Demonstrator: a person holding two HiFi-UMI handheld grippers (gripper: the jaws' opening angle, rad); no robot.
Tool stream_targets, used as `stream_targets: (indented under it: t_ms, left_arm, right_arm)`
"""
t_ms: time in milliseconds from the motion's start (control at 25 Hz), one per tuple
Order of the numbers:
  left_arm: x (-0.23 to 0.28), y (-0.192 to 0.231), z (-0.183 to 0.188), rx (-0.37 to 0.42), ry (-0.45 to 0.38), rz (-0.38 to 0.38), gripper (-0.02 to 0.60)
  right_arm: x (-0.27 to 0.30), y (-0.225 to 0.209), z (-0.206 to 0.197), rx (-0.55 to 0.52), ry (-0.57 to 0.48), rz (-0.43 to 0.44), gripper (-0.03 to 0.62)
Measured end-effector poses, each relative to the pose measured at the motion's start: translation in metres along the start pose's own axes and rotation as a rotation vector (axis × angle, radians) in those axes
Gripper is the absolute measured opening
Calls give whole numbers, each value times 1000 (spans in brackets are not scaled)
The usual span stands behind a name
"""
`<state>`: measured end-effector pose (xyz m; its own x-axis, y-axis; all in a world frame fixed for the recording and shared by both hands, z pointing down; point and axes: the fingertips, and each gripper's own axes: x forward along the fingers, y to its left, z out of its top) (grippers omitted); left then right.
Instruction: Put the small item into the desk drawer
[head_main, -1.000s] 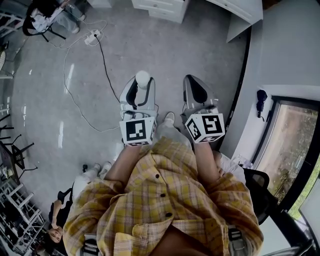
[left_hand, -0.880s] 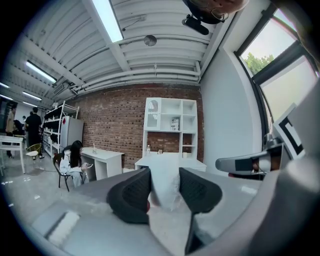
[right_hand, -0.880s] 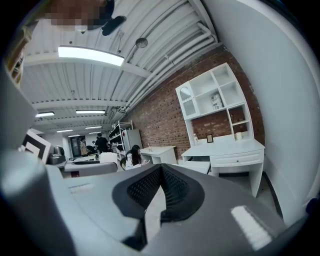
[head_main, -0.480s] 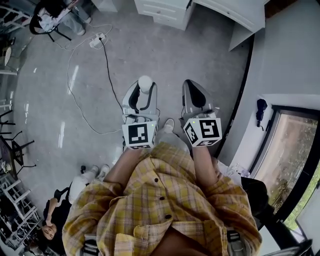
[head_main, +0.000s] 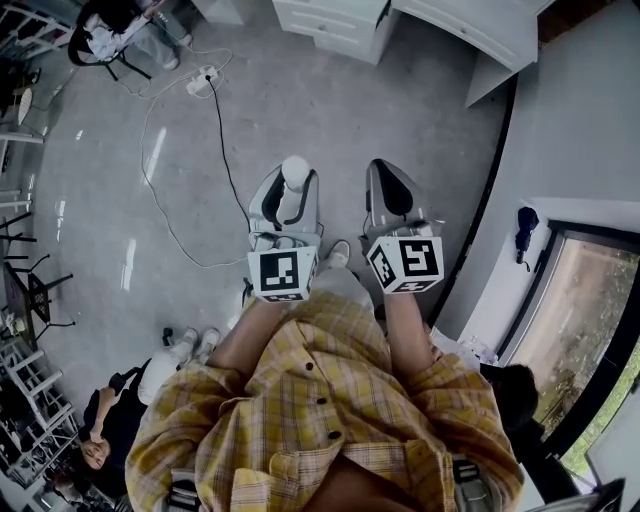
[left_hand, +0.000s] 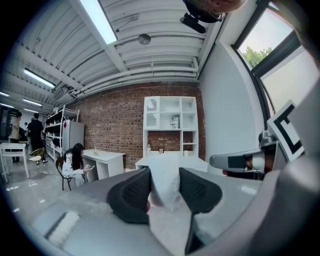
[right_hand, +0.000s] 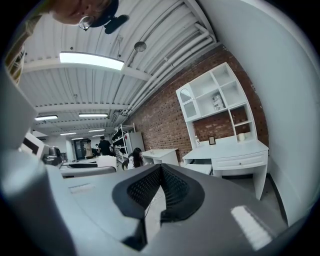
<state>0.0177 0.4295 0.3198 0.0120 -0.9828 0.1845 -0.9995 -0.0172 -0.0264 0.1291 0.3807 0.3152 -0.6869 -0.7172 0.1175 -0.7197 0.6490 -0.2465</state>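
Note:
In the head view my left gripper (head_main: 286, 192) is held out over the grey floor, shut on a small white item (head_main: 294, 171) that sticks up between its jaws. The left gripper view shows the same white item (left_hand: 164, 184) pinched between the two dark pads (left_hand: 131, 194). Beside it, my right gripper (head_main: 388, 183) has its jaws closed together with nothing in them; its pads (right_hand: 175, 192) meet in the right gripper view. A white desk with drawers (head_main: 331, 20) stands ahead at the top of the head view, and the white desk (right_hand: 235, 156) also shows under a white shelf unit.
A black cable (head_main: 218, 120) and a power strip (head_main: 201, 78) lie on the floor ahead left. One person sits on a chair (head_main: 110, 25) at the far left. A second person (head_main: 95, 440) is at the lower left. A white wall and window (head_main: 590, 300) run along the right.
The whole view has shifted forward: the white desk and drawers show more at the top of the head view. Both grippers keep their pose, and the left still holds the white item.

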Motion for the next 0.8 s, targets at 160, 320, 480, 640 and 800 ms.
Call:
stream_targets:
  t_ms: [160,320,480,640,800]
  left_arm:
    - [15,10,-2,-25,4,7,176]
    - [39,16,-2,-35,-6,-11,176]
    - [76,39,0,-50,0,-10,176]
    - [127,58,8,-54,0,-39,176]
    - [178,81,19,-59,5,-70,176]
  right_arm:
    - [12,-3,-3,-8,11,-3,-2]
    - [30,-16,-3,-20,20,-26,-2]
    - [65,-24,-2,-21,36,-37,-2]
    - [112,-39,9,-26,40,-54,-2]
    - [161,-54,24,-28,42,-83,-2]
